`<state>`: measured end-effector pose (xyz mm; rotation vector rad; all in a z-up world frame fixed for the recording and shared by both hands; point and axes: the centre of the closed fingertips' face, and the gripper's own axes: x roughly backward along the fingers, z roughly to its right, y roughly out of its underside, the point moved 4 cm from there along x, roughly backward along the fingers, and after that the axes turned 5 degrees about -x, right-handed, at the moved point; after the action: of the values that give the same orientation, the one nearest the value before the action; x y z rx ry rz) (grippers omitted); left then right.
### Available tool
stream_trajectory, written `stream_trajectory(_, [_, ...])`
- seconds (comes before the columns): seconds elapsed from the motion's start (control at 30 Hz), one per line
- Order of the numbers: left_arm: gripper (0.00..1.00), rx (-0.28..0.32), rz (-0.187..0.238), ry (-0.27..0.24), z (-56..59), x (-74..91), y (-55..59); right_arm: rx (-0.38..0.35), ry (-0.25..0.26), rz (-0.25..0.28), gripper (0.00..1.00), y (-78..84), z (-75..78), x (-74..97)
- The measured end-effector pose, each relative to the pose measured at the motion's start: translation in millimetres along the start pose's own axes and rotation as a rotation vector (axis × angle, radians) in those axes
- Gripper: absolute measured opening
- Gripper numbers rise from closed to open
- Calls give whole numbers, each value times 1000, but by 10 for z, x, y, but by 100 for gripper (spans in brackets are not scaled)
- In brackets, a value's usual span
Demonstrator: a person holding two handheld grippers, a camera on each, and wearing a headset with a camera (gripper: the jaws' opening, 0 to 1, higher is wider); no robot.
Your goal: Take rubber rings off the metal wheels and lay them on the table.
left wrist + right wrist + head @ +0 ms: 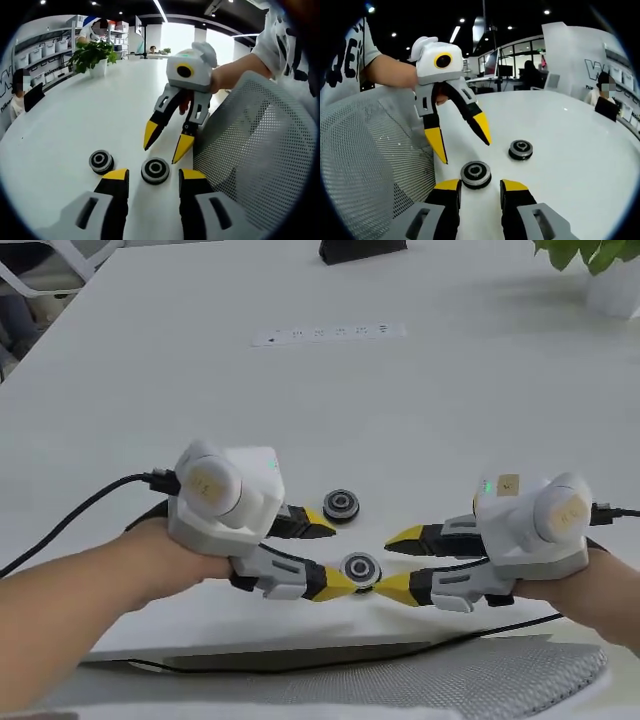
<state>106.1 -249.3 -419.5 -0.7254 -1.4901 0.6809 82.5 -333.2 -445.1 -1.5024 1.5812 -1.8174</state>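
Your left gripper [346,556] and right gripper [387,564] both stand released, jaws spread either side of the round metal wheel with black rubber ring [360,568], apparently to brace and peel it; a second ringed wheel [341,505] lies just beyond.

The right tool [480,187] has its yellow-tipped jaws spread apart, low over the white desk [570,150]. A metal wheel [476,173] with a black rubber ring lies flat just beyond the tips. A second wheel [521,149] lies farther off, to the right. The left tool [465,150] points down at the near wheel, jaws apart. A mesh chair [365,165] stands left.
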Motion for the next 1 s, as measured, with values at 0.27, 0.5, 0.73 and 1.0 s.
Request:
stream_trajectory(0.27, [29, -5, -10, 26, 54, -70, 14, -6, -1, -12, 29, 58, -9, 9])
stream_trajectory(0.5, [23, -11, -15, 35, 61, -132, 9, -15, 4, -7, 28, 73, -7, 26])
stream_trajectory(0.73, [16, -8, -18, 39, 67, -179, 21, -21, 10, -1, 28, 68, 4, 39])
stream_trajectory(1.0, [12, -4, -19, 23, 55, -208, 33, -26, 9, -3, 28, 98, -5, 37])
